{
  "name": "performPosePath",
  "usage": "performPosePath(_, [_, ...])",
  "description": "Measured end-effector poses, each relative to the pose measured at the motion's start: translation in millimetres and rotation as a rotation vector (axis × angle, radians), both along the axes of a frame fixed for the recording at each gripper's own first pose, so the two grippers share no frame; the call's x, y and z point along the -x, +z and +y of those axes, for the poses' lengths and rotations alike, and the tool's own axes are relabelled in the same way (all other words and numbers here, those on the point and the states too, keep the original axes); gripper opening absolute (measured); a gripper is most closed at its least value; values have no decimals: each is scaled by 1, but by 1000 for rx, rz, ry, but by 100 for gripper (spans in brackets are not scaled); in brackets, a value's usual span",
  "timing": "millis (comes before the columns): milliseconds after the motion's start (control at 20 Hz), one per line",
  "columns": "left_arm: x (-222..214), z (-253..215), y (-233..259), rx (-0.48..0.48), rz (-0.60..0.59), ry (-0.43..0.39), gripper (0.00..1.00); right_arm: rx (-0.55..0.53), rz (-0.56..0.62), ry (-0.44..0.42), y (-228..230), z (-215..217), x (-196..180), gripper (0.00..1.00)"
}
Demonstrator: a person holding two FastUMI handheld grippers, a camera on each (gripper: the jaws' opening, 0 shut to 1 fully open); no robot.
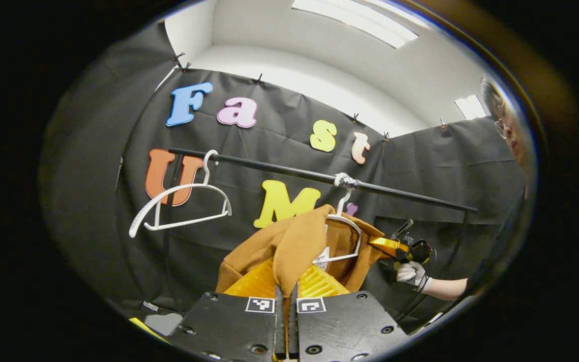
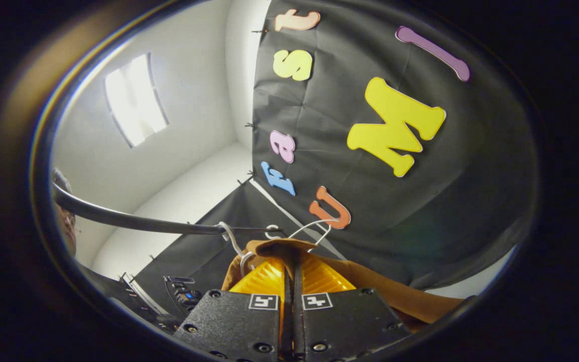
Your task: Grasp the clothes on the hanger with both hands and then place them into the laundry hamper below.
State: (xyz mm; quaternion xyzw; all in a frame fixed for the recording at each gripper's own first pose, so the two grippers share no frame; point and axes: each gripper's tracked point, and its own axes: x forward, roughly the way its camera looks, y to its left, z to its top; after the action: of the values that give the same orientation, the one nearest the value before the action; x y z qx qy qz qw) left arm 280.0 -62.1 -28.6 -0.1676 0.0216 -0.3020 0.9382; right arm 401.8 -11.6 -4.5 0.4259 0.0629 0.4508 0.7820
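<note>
— What hung on the rail (image 1: 289,171) when you looked?

— In the left gripper view, far left, a bare white hanger (image 1: 179,206), tilted, its hook over the black rail. Further right, a second hanger (image 1: 347,234) hooked on where the rail was wrapped with pale tape. The brown garment (image 1: 294,241) was draped over that one, bunched up, with a small white tag showing at the collar.

— And the left gripper?

— The left gripper (image 1: 286,289) sat near and low, its fingers drawn together on a fold of the garment. The cloth ran down between them, so it was gripping the brown fabric.

— What was right of that?

— The other gripper (image 1: 387,246), farther off, held by a gloved hand (image 1: 411,272) with a bare forearm behind it. It reached in at the garment's right shoulder, touching the cloth. A person stood at the far right edge.

— Did the right gripper view agree?

— Yes. There the rail (image 2: 133,221) curved in from the left, and the hanger's (image 2: 234,246) hook looped over it. The garment (image 2: 395,296) rose in a peak at the middle and trailed off to the right. The right gripper (image 2: 292,274) had its fingers pressed close with the peak of cloth pinched between them. I saw no hamper from either side.
</note>
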Motion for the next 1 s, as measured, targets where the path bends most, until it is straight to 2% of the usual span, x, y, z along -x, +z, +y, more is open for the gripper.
performPosePath(150, [-3,5,3,-7,-2,19,0,-43,9,-35,6,-8,-5,4])
performPosePath(300, [-24,26,18,97,-11,93,2,-20,0,-119,8,-12,-18,4])
performPosePath(400, [-36,32,19,121,4,106,2,11,-21,-149,15,-12,-20,4])
performPosePath(600, [-47,22,18,109,24,47,2,-22,-21,-210,29,-34,-37,4])
performPosePath(650, [-51,19,17,103,33,29,8,-13,-18,-221,27,-37,-42,4])
performPosePath(700, [-54,18,15,102,44,18,8,4,-19,-231,28,-36,-46,4])
performPosePath(750, [-56,19,15,112,52,5,2,32,-26,-248,27,-36,-50,4])
performPosePath(850, [-59,21,20,158,55,-24,2,101,-29,-265,17,-31,-58,3])
performPosePath(900, [-60,24,20,191,56,-34,8,115,-21,-261,13,-29,-62,4])
performPosePath(950, [-62,26,17,229,70,-50,7,120,-12,-259,11,-26,-64,4])
performPosePath(1000, [-63,28,14,273,82,-57,2,116,-9,-257,11,-25,-67,4])
